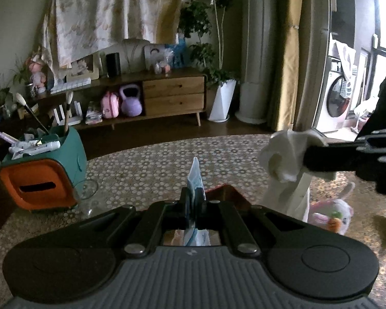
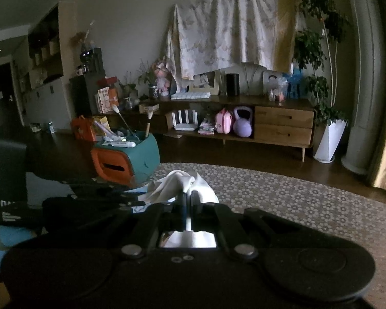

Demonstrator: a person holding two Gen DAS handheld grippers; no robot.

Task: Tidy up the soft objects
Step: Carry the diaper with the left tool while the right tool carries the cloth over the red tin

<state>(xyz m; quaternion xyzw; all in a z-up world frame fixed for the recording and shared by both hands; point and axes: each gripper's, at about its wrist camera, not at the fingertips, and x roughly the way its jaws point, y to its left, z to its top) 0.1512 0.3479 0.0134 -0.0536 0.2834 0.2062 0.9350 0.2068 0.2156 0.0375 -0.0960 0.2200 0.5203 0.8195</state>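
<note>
Wooden sideboard (image 1: 167, 95) at twelve o'clock, holding a purple kettlebell (image 1: 130, 101) and pink case (image 1: 110, 104); white planter (image 1: 222, 100) at one; teal-orange bin (image 1: 42, 170) at nine.

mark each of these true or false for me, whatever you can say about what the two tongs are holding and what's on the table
1. The left tongs are shut on a blue and white packet. True.
2. The right tongs are open with nothing between them. False: they are shut on a white cloth.
3. A plush rabbit holding a carrot lies on the table. True.
4. The teal and orange organiser has nothing in it. False: brushes and tubes stick out of its top.
5. A clear glass stands beside the organiser. True.
</note>
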